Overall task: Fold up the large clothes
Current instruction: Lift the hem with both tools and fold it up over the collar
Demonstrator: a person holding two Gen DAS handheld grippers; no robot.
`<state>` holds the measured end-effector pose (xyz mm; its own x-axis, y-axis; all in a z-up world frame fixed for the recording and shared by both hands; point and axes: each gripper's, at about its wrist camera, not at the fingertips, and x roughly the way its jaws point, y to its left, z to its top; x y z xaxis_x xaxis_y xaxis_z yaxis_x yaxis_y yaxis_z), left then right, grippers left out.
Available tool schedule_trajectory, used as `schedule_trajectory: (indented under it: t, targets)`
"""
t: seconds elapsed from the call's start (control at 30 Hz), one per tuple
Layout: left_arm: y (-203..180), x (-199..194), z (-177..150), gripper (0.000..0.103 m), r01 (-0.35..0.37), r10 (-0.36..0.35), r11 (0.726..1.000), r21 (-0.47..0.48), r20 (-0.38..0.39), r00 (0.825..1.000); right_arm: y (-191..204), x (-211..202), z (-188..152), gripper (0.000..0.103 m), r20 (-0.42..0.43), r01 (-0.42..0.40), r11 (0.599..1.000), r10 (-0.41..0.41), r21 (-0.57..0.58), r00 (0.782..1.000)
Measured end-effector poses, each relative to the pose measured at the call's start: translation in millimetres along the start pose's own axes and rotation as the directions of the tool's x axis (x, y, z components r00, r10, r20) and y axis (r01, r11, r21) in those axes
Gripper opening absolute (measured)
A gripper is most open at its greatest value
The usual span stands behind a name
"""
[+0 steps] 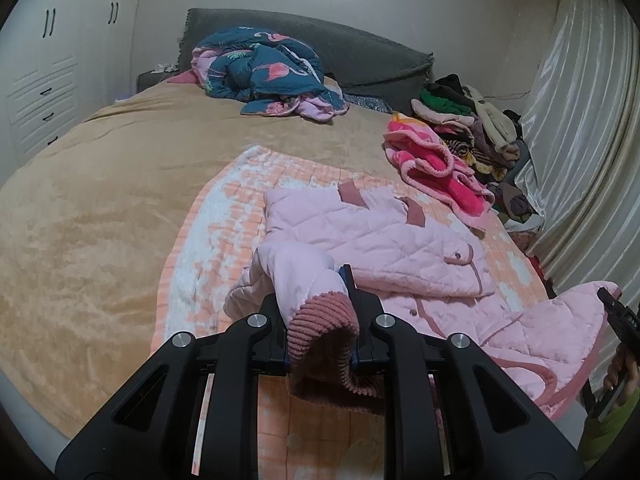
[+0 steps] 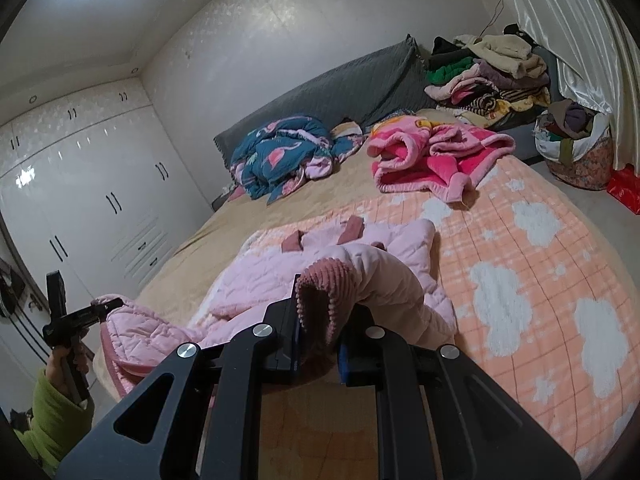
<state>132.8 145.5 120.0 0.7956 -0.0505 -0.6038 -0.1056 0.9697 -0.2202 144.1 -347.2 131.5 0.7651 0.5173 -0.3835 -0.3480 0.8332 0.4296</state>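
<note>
The pink jacket (image 1: 372,240) lies on the checked blanket (image 1: 224,208) on the bed (image 1: 100,184), its body flat and its two sleeves drawn toward the near edge; the left tool (image 1: 320,320) is closed tight on one ribbed cuff (image 1: 324,324); the right tool (image 2: 320,316) is likewise clamped on the other cuff (image 2: 320,280), with the sleeve draped over its far finger.

The risks, as I judge them: each grip takes only the cuff, and ribbed knit is thick and springy, so a hard pull could slide it out of the jaws and drop the sleeve mid-fold; the padded sleeves are bulky, so laid across the chest they may spring back or roll off rather than lie flat; pulling the two cuffs unevenly would drag the jacket body askew on the blanket, or ruck the blanket itself; the hem already hangs near the bed edge by the right tool in the left view, so any tug that way could slide the jacket off; the pink robe (image 2: 432,156) lies well apart and should not interfere.
</note>
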Motion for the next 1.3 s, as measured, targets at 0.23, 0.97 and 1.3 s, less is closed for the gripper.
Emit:
schedule_trajectory:
  t: [0.23, 0.97, 1.3]
  targets:
    - [-9, 7, 21, 0.011, -0.025, 0.024, 1.000, 0.016, 0.024, 0.999, -1, 14, 20, 0.012, 0.023, 0.018, 1.000, -0.018, -0.011, 1.000]
    - [-29, 43, 60, 0.011, -0.126, 0.120, 0.990, 0.065, 0.091, 0.989, -19, 65, 65, 0.012, 0.039, 0.080, 0.997, -0.079, -0.011, 0.996]
    - [-21, 65, 72, 0.011, -0.141, 0.137, 0.989, 0.037, 0.089, 0.987, -32, 96, 78, 0.012, 0.033, 0.108, 0.994, -0.108, 0.006, 0.994]
